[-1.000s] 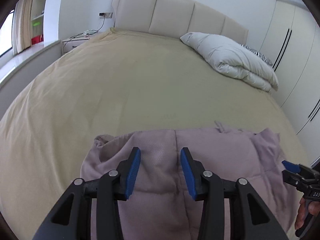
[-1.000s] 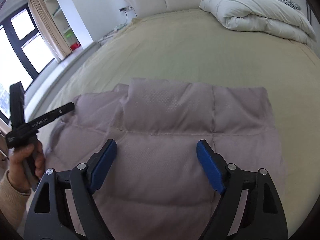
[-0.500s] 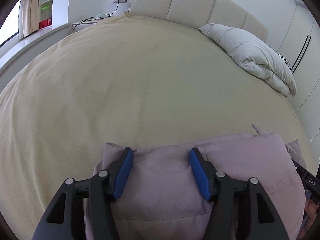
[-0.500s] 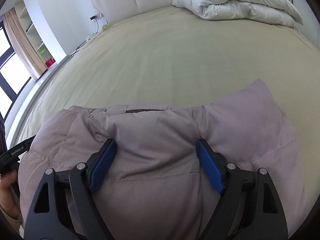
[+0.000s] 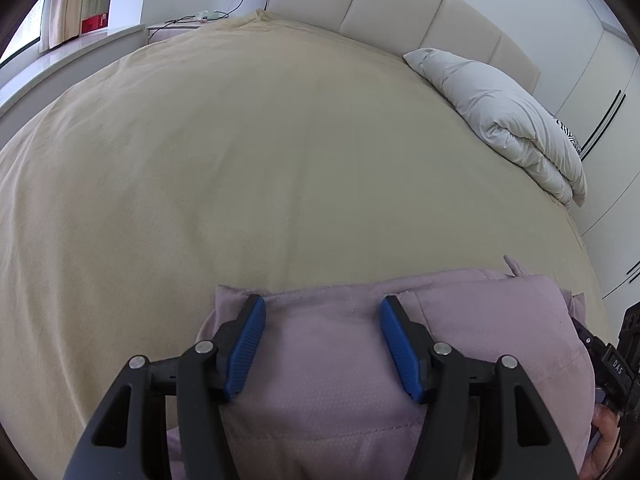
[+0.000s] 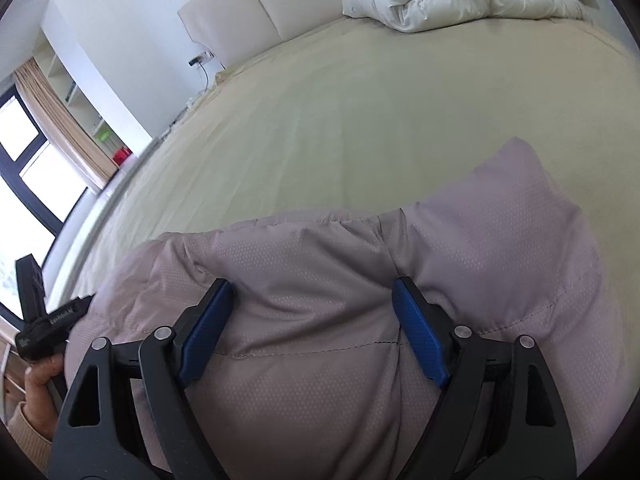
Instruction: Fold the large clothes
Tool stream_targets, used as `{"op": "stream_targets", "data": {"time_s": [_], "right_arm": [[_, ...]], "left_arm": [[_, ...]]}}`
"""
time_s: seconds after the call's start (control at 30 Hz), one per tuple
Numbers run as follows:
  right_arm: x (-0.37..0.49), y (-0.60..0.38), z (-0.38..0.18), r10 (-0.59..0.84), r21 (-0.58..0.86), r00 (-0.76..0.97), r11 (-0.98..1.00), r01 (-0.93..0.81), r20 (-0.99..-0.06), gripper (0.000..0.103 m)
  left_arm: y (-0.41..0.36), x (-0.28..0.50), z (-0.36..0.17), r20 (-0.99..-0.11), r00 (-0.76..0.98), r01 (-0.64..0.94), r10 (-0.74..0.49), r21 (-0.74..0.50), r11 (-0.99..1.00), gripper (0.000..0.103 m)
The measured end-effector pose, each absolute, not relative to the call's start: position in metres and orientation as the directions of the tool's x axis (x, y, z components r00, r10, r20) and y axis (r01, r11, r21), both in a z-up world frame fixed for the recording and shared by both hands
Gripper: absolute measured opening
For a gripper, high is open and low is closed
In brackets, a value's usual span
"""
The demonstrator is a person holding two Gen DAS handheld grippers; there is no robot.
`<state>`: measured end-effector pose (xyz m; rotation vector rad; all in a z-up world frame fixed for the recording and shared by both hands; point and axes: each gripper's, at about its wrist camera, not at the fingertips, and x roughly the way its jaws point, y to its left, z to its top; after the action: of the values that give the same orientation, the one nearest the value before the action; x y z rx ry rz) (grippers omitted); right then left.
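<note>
A mauve quilted down jacket [image 5: 340,380] lies folded at the near edge of the beige bed [image 5: 280,160]. It also fills the lower right wrist view [image 6: 340,320]. My left gripper [image 5: 322,320] is open, its blue pads spread over the jacket's far edge, pressing on the padding. My right gripper [image 6: 312,304] is open wide, its blue pads resting on the puffy top of the jacket. Neither gripper pinches fabric. The right gripper's body [image 5: 616,364] shows at the right edge of the left wrist view; the left gripper's body [image 6: 44,320] shows at the left of the right wrist view.
A folded white duvet [image 5: 504,120] lies at the bed's far right by the padded headboard [image 5: 400,16]. White wardrobe doors [image 5: 608,92] stand to the right. A nightstand with cables [image 5: 188,26] and a window ledge [image 5: 64,52] are at the far left.
Both grippers have come down and forward onto the jacket. The jacket's far part has been bunched over into a thicker, shorter bundle. The left gripper's jaws have spread wider.
</note>
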<state>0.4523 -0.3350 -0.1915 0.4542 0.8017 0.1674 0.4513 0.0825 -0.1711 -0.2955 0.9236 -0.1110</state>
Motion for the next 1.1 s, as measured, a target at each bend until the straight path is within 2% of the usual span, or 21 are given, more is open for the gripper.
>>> {"op": "stream_targets", "data": {"time_s": [0.07,0.1,0.2,0.3,0.37,0.47,0.53,0.57,0.63,0.7,1.1], "right_arm": [[0.443,-0.363,-0.190,0.396,0.577,0.705,0.816,0.023,-0.588,0.078],[0.436,-0.379,-0.186,0.392,0.620,0.725,0.782,0.062,-0.566,0.078],[0.403,-0.417,-0.166,0.249,0.623,0.785,0.754,0.210,-0.567,0.080],[0.380,-0.415,-0.145,0.140,0.496,0.787,0.837,0.230,-0.601,0.080],[0.375,-0.394,-0.134,0.093,0.366,0.768,0.910,0.192,-0.634,0.080],[0.380,-0.351,-0.131,-0.032,0.095,0.736,0.987,0.130,-0.677,0.080],[0.392,-0.333,-0.149,-0.132,-0.080,0.678,0.991,0.108,-0.723,0.080],[0.397,-0.330,-0.162,-0.148,-0.112,0.643,0.989,0.097,-0.751,0.080],[0.401,-0.339,-0.178,-0.096,-0.038,0.647,0.994,0.103,-0.756,0.081],[0.407,-0.346,-0.183,-0.069,0.008,0.647,0.993,0.115,-0.759,0.081],[0.415,-0.342,-0.196,-0.072,0.000,0.655,0.994,0.110,-0.753,0.082]], "left_arm": [[0.082,0.434,-0.157,-0.784,0.609,-0.073,-0.119,-0.205,0.976,0.067],[0.080,0.421,-0.146,-0.774,0.630,-0.090,-0.067,-0.158,0.983,0.067],[0.065,0.379,-0.111,-0.700,0.712,-0.039,-0.046,-0.106,0.994,0.068],[0.028,0.356,-0.087,-0.651,0.755,0.046,-0.081,-0.070,0.996,0.077],[-0.002,0.353,-0.085,-0.647,0.757,0.094,-0.090,-0.028,0.995,0.078],[-0.042,0.368,-0.111,-0.705,0.705,0.145,-0.075,0.041,0.989,0.081],[-0.045,0.377,-0.135,-0.724,0.688,0.117,-0.054,0.038,0.992,0.086],[-0.041,0.379,-0.140,-0.718,0.693,0.103,-0.062,0.013,0.995,0.088],[-0.035,0.383,-0.145,-0.718,0.691,0.095,-0.091,-0.034,0.995,0.090],[-0.037,0.387,-0.150,-0.722,0.686,0.107,-0.090,-0.023,0.994,0.090],[-0.040,0.390,-0.167,-0.711,0.696,0.114,-0.105,-0.035,0.993,0.091]]}}
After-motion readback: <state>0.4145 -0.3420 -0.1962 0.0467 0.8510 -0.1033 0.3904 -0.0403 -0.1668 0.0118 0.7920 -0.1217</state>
